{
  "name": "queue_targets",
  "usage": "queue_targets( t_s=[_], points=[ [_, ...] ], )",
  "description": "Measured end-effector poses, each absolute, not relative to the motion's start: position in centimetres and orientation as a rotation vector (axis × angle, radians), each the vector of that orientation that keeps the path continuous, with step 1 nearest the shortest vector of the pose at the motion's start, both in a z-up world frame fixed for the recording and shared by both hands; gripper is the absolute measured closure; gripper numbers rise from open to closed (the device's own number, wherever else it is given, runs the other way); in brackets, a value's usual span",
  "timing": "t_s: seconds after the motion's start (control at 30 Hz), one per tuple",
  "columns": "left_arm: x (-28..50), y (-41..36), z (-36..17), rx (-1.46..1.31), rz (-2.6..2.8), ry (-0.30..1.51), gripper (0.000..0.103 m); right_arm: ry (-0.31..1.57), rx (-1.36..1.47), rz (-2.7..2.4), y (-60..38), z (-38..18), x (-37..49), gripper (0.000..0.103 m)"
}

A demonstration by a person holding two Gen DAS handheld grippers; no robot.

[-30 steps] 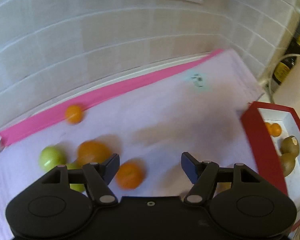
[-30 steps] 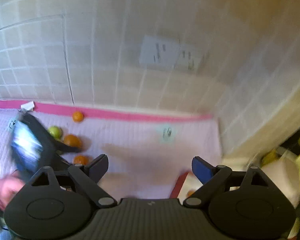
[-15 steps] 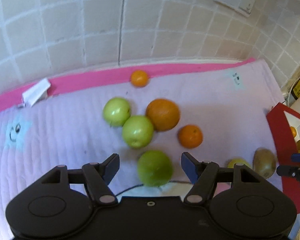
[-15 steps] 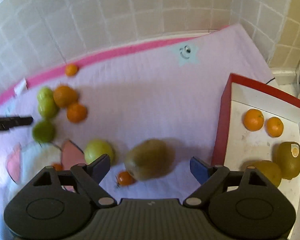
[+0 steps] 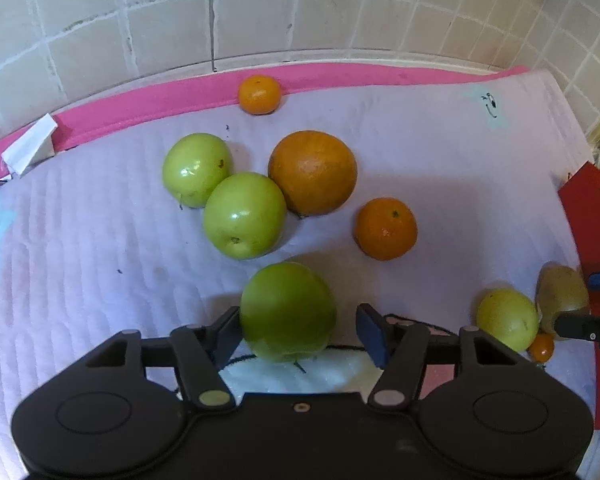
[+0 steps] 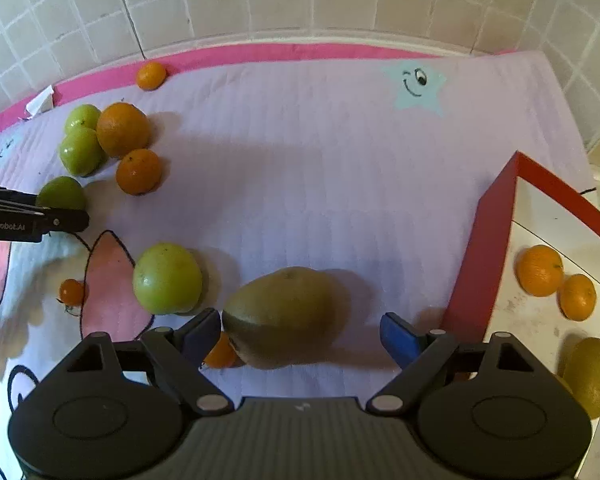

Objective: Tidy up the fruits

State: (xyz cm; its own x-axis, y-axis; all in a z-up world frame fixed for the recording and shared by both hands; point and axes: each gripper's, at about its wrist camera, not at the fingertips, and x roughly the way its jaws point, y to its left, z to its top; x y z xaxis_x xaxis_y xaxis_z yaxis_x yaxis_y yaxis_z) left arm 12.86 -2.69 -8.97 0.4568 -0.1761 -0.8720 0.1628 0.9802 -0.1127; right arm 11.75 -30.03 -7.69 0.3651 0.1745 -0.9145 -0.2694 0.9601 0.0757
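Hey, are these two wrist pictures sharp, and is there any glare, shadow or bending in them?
Left wrist view: sharp, with bright glints on the green apples and tile lines bowed by the fisheye. Right wrist view: also sharp, with a soft shadow right of the kiwi, a curved mat edge and dark corners.

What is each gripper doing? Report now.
Left gripper: open around a green apple, not gripping.
Right gripper: open around a kiwi, not gripping.
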Motion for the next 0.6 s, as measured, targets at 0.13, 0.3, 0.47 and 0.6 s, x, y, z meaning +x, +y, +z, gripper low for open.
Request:
queue_targets(
  t_s=[0.13, 0.3, 0.47, 0.6],
  points=[
    [13.0, -2.7, -9.2, -0.014, -0.183, 1.079, 0.041, 1.172, -0.108, 0.298, -29.8, -8.3, 12.4, 0.012],
    [12.8, -2.4, -9.0, -0.022, -0.159, 1.071, 0.045, 1.181, -0.142, 0.327, -29.3, -8.9, 13.1, 0.016],
    [12.2, -2.5, -8.7, -0.031, -0.145, 1.065, 0.045, 1.208, -0.041, 0.365, -29.9, -9.1, 13.5, 0.034],
    [11.7, -2.3, -8.5, -0.059, -0.150, 1.057, 0.045, 1.190, -0.002, 0.345, -30.2, -9.0, 13.0, 0.035]
  ],
)
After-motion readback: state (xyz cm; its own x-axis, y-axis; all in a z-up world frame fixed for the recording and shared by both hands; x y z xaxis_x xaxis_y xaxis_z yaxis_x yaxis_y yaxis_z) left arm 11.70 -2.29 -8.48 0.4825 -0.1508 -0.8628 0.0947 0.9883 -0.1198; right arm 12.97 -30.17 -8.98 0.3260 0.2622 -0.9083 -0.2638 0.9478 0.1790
